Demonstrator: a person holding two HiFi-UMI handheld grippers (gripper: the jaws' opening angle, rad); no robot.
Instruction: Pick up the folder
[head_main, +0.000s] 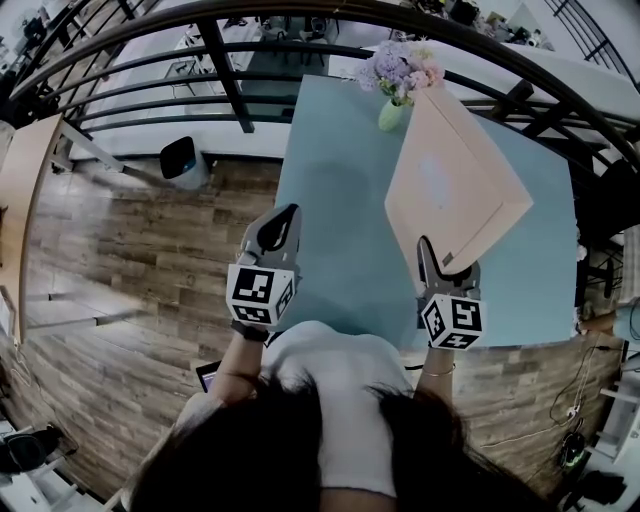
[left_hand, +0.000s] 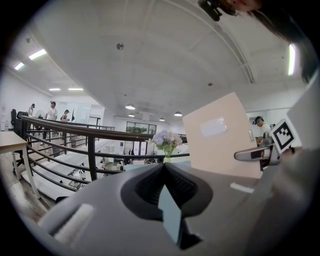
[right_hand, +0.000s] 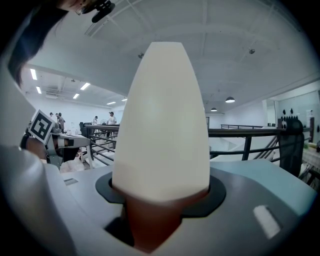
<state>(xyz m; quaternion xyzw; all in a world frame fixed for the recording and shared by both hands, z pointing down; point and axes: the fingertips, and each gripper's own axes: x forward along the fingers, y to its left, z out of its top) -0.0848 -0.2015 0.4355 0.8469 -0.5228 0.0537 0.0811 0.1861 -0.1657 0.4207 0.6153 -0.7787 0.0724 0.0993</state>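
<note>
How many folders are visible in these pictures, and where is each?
1. The folder is gripped at its near edge by the right gripper, which holds it above the blue table. No other folder shows.

No words, brands or numbers legible; pale label (left_hand: 214, 126) on the folder (head_main: 455, 185), ahead of the right gripper (head_main: 427, 248), shows no readable print; marker cubes (head_main: 262, 292) carry only black-and-white square patterns.

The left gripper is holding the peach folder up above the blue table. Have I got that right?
Not quite: it is the right gripper that holds the folder up above the table, as the head view shows. The left gripper is shut and empty.
</note>
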